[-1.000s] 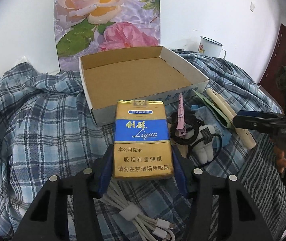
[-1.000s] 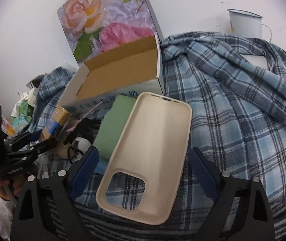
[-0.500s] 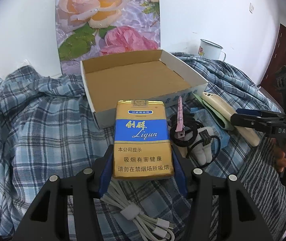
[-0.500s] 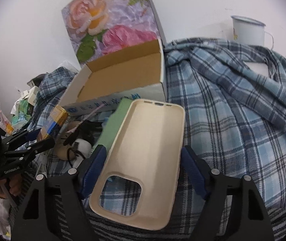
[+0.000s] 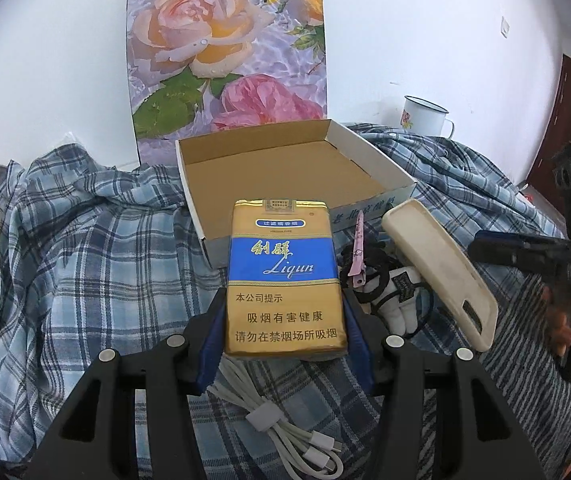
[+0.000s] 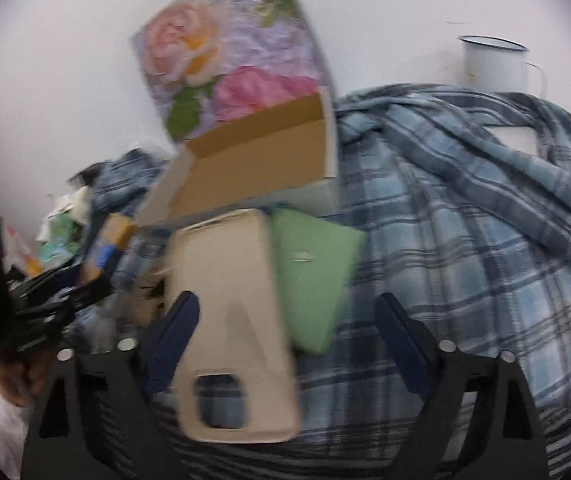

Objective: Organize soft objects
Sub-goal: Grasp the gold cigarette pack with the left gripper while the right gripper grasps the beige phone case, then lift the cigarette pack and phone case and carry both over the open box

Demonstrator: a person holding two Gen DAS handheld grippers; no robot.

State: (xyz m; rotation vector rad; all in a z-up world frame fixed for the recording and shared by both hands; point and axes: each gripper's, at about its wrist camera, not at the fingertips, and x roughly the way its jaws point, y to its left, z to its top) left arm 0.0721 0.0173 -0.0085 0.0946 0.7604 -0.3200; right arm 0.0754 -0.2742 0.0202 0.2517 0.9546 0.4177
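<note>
We clamp Liqun cigarette pack [image 5: 283,280] in left gripper [image 5: 283,344], short of cardboard box [image 5: 285,168]. Right gripper [image 6: 285,344] jaws opening; beige phone case [image 6: 233,320] against left pad only, may slip off onto plaid cloth [image 6: 465,240].

I see a gold-and-blue pack [image 5: 283,280], cream case [image 6: 233,320], green case [image 6: 313,280], blue plaid cloth [image 5: 85,248], rose-printed lid [image 5: 225,68].

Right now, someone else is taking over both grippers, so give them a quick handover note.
Left gripper: shut on the cigarette pack, held above the plaid cloth.
Right gripper: jaws opening; the beige phone case lies loose between them, tilted.
Cardboard box: open, nothing inside.
Done: nothing boxed yet.
Left: pack, beige case, green case, plush toy, white cable.
</note>
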